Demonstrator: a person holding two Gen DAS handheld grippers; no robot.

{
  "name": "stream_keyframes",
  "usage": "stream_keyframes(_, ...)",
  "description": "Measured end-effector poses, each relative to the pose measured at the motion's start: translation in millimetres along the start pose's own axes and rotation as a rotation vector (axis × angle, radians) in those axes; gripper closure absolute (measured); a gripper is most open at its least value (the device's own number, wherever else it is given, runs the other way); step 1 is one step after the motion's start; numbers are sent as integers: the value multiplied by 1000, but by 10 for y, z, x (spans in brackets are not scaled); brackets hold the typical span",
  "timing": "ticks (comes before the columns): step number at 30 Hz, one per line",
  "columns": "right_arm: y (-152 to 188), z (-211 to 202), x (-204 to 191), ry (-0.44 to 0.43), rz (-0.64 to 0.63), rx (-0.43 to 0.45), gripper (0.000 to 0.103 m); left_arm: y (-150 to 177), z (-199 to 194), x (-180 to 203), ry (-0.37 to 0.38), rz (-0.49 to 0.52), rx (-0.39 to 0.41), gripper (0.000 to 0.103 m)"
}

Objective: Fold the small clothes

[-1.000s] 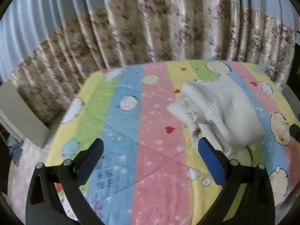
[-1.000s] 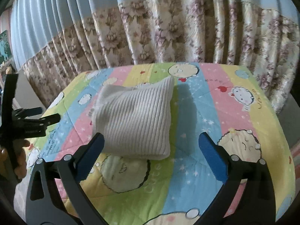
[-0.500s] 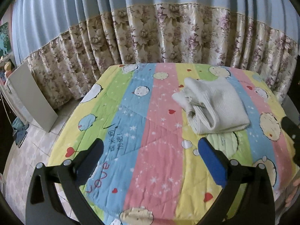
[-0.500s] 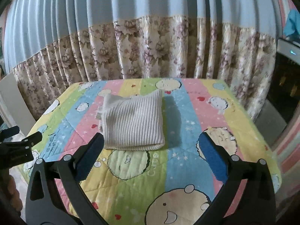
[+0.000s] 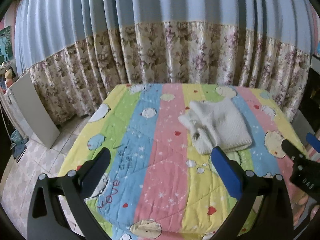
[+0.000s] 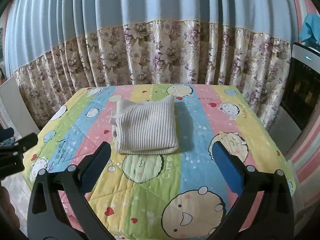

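The folded garment (image 6: 146, 127) is laid on the quilt (image 6: 202, 160), toward its far half, and the curtain (image 6: 160, 54) is hung behind the quilt's far edge. Both grippers are held apart from the garment, at the near side, the left gripper (image 5: 160, 166) left of the right gripper (image 6: 161, 160)

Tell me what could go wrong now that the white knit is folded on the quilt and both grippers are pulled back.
1. On the left side of the folded white knit, loose layers bunch out, so the fold may spring open or look untidy.
2. The left hand-held gripper and right hand-held gripper are both open and empty; a careless reach back in could snag the ribbing.
3. The striped quilt looks soft, so pressing there might shift the pile.
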State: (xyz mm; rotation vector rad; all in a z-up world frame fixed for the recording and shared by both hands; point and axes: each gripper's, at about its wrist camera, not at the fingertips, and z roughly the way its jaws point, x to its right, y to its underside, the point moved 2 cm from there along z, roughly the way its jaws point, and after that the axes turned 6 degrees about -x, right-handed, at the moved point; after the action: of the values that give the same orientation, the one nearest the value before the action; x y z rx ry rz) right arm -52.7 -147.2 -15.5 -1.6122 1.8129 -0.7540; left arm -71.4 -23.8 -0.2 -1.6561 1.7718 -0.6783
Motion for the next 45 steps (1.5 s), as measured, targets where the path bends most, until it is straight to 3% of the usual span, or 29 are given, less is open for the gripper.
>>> stream_keyframes(5, -75, -93, -17, 6, -2, 16, 3, -96, -112, 59, -53, 31, 39, 2)
stream_keyframes(10, -154, -205, -35, 9, 0, 32, 3, -114, -194, 51, -9, 24, 48, 2)
stream_keyframes(14, -178, -254, -26, 41, 3, 31, 3, -132, -273, -3, -81, -10, 83, 2)
stream_keyframes(45, -362, -247, -46, 94, 10, 26, 3, -141, -236, -36, -54, -12, 65, 2)
